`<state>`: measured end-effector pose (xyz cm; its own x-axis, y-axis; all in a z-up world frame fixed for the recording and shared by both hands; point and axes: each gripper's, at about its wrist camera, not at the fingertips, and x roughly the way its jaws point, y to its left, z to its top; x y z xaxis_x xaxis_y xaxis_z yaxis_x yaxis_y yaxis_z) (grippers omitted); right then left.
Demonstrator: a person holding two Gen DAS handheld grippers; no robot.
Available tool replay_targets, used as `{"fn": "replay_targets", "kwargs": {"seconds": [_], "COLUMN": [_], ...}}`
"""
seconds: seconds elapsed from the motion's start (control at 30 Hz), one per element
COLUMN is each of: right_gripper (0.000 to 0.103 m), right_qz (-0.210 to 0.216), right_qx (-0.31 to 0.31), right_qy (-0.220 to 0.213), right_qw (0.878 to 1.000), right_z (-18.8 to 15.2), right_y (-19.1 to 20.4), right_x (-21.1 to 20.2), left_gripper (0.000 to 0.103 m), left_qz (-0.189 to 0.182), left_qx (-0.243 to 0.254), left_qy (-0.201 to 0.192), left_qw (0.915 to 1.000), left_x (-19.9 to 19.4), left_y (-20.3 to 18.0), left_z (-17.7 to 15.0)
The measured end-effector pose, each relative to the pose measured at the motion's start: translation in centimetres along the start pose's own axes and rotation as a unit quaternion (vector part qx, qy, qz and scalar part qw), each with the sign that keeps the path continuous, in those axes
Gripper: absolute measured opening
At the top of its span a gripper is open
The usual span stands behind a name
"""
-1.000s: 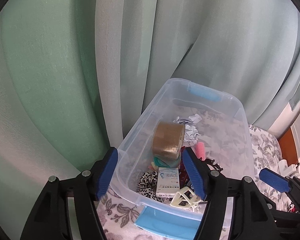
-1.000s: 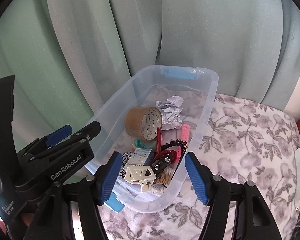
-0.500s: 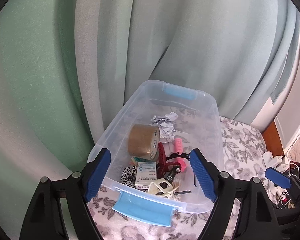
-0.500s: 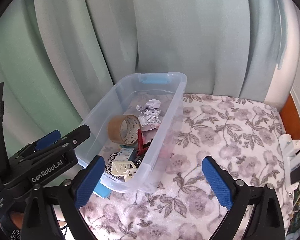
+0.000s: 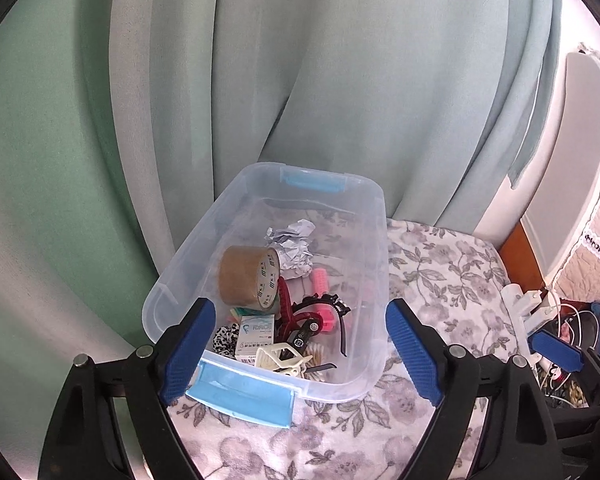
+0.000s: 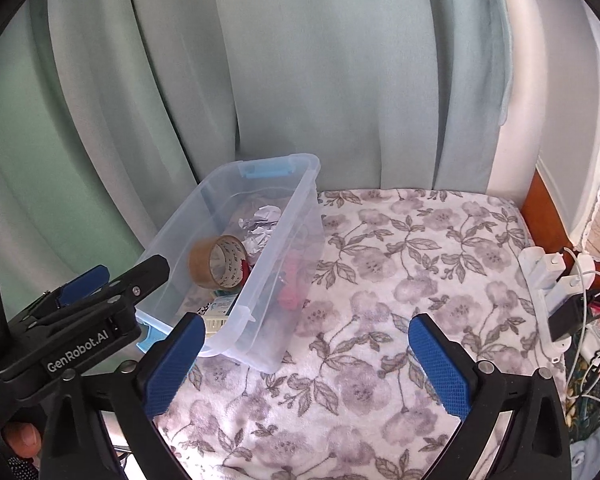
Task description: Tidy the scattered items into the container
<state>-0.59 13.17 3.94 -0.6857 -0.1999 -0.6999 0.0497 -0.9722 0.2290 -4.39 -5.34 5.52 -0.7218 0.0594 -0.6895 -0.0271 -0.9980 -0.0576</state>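
A clear plastic container [image 5: 382, 240] with blue latches stands on a floral blanket. Inside lie a brown tape roll [image 5: 246, 280], crumpled paper [image 5: 294, 244], a pink hair roller [image 5: 322, 280], a red clip [image 5: 284, 304], a small white box [image 5: 256, 336], a cream clip [image 5: 278, 356] and a spotted scrunchie [image 5: 224, 338]. My left gripper [image 5: 300, 306] hovers above the container's near end, its jaws opening, nothing between the pads. My right gripper [image 6: 306, 322] stands wide open over bare blanket just right of the container [image 6: 312, 184], holding nothing.
Pale green curtains [image 6: 300, 80] hang right behind the container. The floral blanket [image 6: 400, 272] stretches to the right. At the far right edge sit a white power strip [image 6: 548, 280] with plugs and tangled cables, beside a wooden edge [image 6: 540, 200].
Both grippers have drawn back from the container and their jaws have spread wider. The right gripper has swung right, so the container now lies to its left.
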Motion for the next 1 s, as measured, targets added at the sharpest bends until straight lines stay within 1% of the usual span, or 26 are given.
{"fn": "replay_targets", "kwargs": {"seconds": [0.2, 0.37, 0.5, 0.67, 0.83, 1.0], "right_gripper": [0.103, 0.103, 0.103, 0.103, 0.103, 0.103], "right_qz": [-0.015, -0.016, -0.020, -0.026, -0.035, -0.042], "right_qx": [0.006, 0.012, 0.017, 0.025, 0.036, 0.047], "right_qy": [-0.003, -0.006, -0.002, 0.004, 0.014, 0.024], "right_qw": [1.000, 1.000, 1.000, 0.999, 0.999, 0.998], "right_z": [-0.4, -0.6, -0.9, -1.3, -1.6, -1.7], "right_y": [-0.8, -1.5, -2.0, -2.7, -3.5, -4.1], "right_x": [-1.3, -2.2, -2.6, -3.1, -3.4, -3.7], "left_gripper": [0.088, 0.093, 0.094, 0.094, 0.094, 0.094], "left_qz": [-0.013, -0.022, -0.013, -0.016, -0.001, 0.007], "left_qx": [-0.003, -0.010, 0.003, 0.008, 0.031, 0.043], "left_qy": [0.018, 0.037, 0.039, 0.050, 0.056, 0.065], "left_qw": [0.9997, 0.9990, 0.9992, 0.9986, 0.9979, 0.9969], "left_x": [-0.3, -0.4, -0.8, -0.8, -1.0, -1.2], "left_y": [-0.9, -1.4, -2.2, -2.8, -3.7, -4.2], "left_z": [-0.3, -0.7, -1.0, -1.2, -1.5, -1.7]}}
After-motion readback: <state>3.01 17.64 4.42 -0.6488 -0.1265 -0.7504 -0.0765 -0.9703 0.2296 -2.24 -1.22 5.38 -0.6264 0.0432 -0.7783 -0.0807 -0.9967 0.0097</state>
